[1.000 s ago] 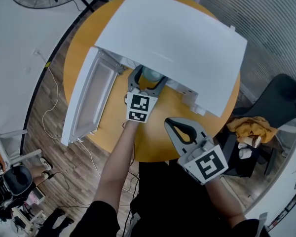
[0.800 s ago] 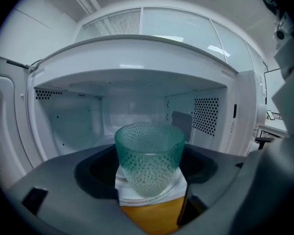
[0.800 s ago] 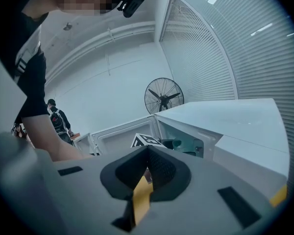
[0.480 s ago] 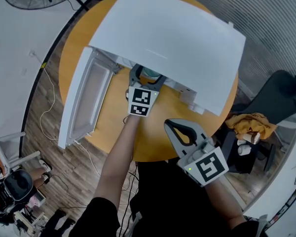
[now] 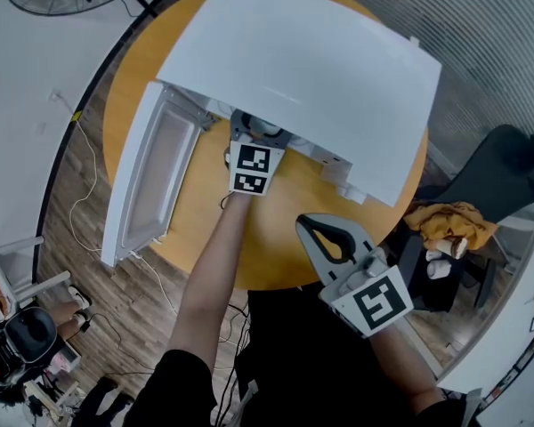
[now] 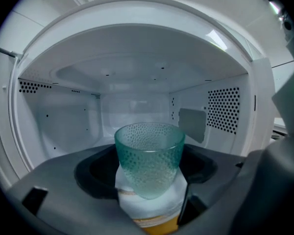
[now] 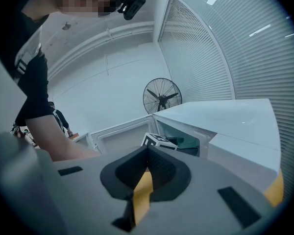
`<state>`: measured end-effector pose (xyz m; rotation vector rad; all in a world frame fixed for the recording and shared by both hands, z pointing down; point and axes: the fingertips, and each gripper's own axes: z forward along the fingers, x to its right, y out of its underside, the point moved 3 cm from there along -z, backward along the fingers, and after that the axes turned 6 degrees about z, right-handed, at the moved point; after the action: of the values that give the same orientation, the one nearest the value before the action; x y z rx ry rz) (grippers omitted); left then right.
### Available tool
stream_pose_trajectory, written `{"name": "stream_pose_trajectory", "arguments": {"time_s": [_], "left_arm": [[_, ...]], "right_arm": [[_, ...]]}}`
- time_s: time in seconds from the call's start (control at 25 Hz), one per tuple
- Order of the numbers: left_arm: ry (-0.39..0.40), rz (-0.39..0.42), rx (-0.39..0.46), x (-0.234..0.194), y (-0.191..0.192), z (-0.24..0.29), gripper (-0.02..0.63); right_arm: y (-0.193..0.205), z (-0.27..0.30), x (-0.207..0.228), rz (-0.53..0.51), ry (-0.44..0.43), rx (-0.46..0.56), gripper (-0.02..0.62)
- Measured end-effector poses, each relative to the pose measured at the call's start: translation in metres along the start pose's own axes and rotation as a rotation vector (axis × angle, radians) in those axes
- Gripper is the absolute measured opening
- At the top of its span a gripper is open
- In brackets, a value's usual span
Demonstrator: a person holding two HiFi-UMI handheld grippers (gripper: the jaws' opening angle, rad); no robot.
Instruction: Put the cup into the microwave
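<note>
1. Left gripper [image 5: 257, 135]: fingers clamped on the green dimpled glass cup [image 6: 149, 156], now further past the open door [image 5: 148, 181] than a second ago, at the microwave [image 5: 311, 65] mouth.
2. Cup still held above the microwave's floor, so lowering and release appear to remain.
3. Right gripper [image 5: 326, 235]: fingers together, empty, above the bench [image 5: 205, 229].

Our left arm [image 5: 215, 265] stretches straight forward, bare forearm in full view, its marker cube [image 5: 252, 169] facing up. The left gripper [image 5: 256, 134] at its end is level, jaws clamped on either side of the cup [image 6: 149, 165], which stands upright between them. Our right arm [image 5: 402, 356] is bent in close to the body, and the right gripper [image 5: 304, 222] is held low and back, pointing forward, jaws closed tip to tip with nothing between them.
</note>
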<state>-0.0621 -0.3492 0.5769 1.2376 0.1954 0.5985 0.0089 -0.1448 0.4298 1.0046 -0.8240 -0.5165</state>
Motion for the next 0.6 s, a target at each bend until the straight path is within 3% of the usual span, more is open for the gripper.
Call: {"name": "stream_pose_trajectory", "arguments": {"time_s": [0.6], "left_arm": [[-0.006,0.037,0.016,-0.009,-0.009,0.033,0.365]], "right_arm": [[0.005,-0.012,0.003,-0.004,0.009,-0.011,0.009]]}}
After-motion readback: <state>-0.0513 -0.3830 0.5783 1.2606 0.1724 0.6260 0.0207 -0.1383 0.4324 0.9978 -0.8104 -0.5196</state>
